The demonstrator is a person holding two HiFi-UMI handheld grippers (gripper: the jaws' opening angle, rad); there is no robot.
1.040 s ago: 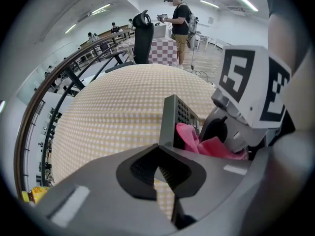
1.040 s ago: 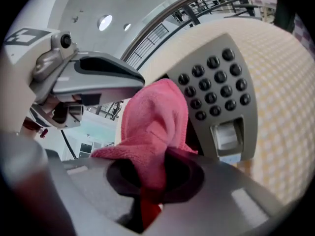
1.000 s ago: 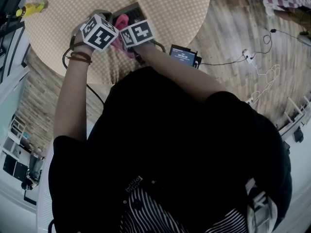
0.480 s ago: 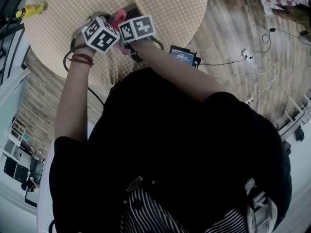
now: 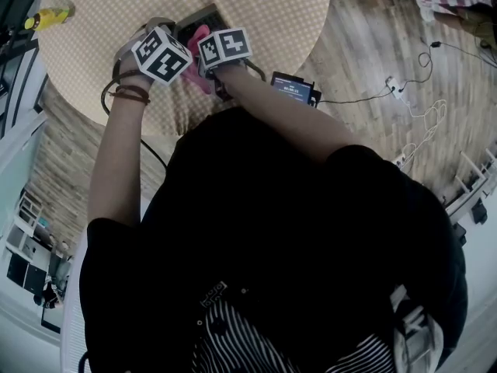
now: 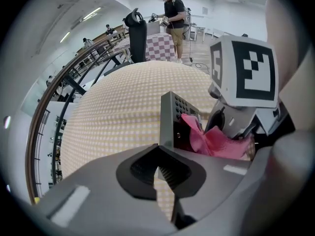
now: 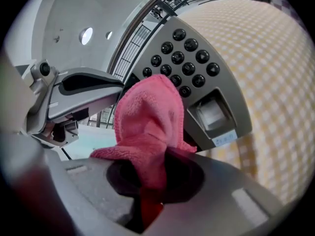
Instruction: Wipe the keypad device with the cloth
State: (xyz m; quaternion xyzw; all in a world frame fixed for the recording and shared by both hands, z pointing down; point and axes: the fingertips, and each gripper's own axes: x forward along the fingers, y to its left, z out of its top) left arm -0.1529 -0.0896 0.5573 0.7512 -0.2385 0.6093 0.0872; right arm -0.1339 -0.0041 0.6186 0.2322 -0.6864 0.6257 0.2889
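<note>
No text readable on any feed.
- Keypad device (image 7: 197,77): key markings can't be made out. The small pale label (image 7: 224,137) on its near end is a blur.
- Small screen (image 5: 293,92), near right edge of the table: light characters, too small to read.
- Marker cube (image 6: 244,70): black-and-white squares only.

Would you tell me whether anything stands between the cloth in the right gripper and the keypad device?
Nothing visible does: the pink cloth, clamped in the right gripper, lies directly against the keypad device, at the edge of its buttons.
</note>
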